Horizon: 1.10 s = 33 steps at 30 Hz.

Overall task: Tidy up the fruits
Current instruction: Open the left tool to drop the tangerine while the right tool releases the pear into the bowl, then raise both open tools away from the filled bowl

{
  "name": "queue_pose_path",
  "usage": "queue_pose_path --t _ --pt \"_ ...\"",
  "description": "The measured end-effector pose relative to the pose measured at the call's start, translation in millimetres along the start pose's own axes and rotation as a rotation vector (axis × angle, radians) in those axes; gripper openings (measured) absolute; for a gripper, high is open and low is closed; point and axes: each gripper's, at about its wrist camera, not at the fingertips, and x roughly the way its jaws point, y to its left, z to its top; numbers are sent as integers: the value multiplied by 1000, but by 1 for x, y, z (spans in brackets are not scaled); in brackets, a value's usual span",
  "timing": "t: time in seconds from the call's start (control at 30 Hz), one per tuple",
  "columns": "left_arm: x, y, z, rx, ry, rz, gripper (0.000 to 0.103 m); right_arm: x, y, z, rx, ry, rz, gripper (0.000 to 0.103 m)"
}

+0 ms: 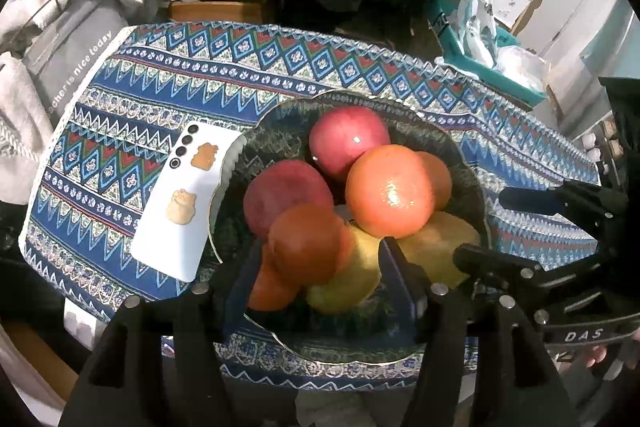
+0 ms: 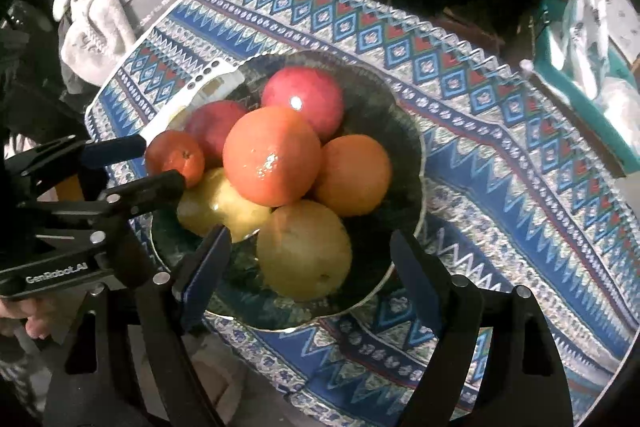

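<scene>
seemingly at the letting-go step, judging by the layout: small reddish-orange tangerine (image 1: pixel 304 247) resting on the heap at the near left of the dark patterned scalloped bowl (image 1: pixel 219 195), between the prongs of the left tongs (image 1: pixel 320 247), spread apart with a sliver of gap either side, not pinching. right tongs (image 2: pixel 310 235) also spread wide, hovering over a big yellow pear-like fruit (image 2: pixel 304 251) at the bowl's near edge, clamped on nothing. already in the bowl: two red apples, a large glossy orange (image 1: pixel 390 191), a second orange behind it, two yellow fruits.

next, probably: lift the left tongs straight up without nudging the tangerine, perched high and likely to roll; then look for stray fruit. none visible on the blue zigzag tablecloth (image 1: pixel 120 131), only a white phone with stickers (image 1: pixel 176 203) touching the bowl's left rim.

hard to make out: another orange piece under the tangerine, half hidden; near part of the table cut off behind both tongs; pear or lemon, unclear.
</scene>
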Motion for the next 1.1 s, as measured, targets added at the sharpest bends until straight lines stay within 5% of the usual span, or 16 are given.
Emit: queue_pose_path --t 0.43,1.1 --pt "-35 -16 4 12 -71 -11 71 -62 -6 8 30 -143 -37 84" --pt "-118 -63 19 102 -300 43 87 -167 -25 4 95 -409 -44 85"
